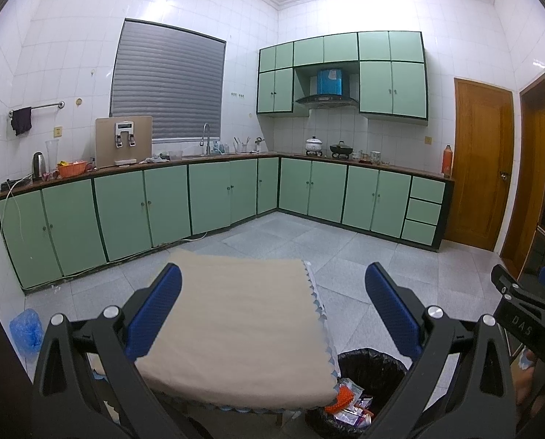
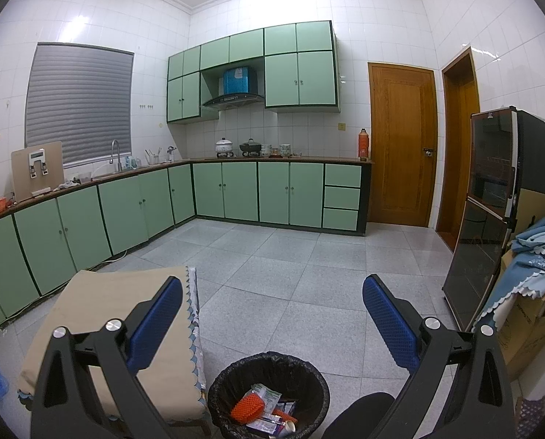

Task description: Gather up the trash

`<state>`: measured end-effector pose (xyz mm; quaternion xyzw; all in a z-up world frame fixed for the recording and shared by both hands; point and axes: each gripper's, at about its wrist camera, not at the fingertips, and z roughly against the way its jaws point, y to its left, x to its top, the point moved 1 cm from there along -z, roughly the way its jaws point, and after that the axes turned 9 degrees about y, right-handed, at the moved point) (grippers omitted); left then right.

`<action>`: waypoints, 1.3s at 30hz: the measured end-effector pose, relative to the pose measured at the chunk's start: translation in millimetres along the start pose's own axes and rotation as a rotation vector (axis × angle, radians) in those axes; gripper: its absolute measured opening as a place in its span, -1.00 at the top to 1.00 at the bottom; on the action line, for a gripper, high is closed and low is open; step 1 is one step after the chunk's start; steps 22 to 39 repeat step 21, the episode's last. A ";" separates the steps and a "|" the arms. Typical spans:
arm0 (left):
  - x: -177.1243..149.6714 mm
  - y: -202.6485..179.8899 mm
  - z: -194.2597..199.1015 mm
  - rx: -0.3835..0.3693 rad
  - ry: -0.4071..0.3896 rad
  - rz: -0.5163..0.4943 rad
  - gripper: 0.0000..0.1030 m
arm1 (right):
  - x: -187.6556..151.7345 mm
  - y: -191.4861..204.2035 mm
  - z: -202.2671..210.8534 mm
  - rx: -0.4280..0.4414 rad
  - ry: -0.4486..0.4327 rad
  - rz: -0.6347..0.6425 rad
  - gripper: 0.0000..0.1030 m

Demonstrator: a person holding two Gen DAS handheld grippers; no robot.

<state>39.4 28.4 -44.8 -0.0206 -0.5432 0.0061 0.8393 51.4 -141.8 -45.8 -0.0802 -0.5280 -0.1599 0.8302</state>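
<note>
Kitchen, green cabinets: left gripper (image 1: 272, 314) fingers spread wide, empty, above cloth-covered table (image 1: 235, 322); right gripper (image 2: 272, 322) fingers likewise apart, empty, over black-lined bin (image 2: 268, 395) beside table; trash (image 2: 265, 408) – orange mesh piece, wrappers – inside bin

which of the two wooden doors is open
The right-hand door by the dark fridge stands open; the left door beside the counter is shut, handle visible.

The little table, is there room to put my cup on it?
Yes. The beige cloth on the table looks bare all over. The grey floor between the cabinets and the bin is open too. The bin holds trash.
</note>
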 end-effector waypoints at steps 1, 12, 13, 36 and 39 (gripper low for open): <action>-0.5 -0.1 -0.5 -0.001 0.001 -0.001 -0.89 | 0.0 -0.2 -0.1 0.001 0.001 0.000 -0.88; 1.2 0.3 -3.3 -0.006 0.011 -0.017 -0.89 | -7.8 -9.0 -3.0 -0.001 0.005 0.000 -0.88; 0.4 0.2 -2.6 -0.007 0.011 -0.021 -0.89 | -7.7 -8.8 -2.9 -0.002 0.005 0.000 -0.88; 2.0 -0.4 -2.3 -0.016 0.009 -0.031 -0.89 | -6.9 -10.6 -3.1 -0.002 0.004 0.002 -0.88; 2.0 -0.4 -2.3 -0.016 0.009 -0.031 -0.89 | -6.9 -10.6 -3.1 -0.002 0.004 0.002 -0.88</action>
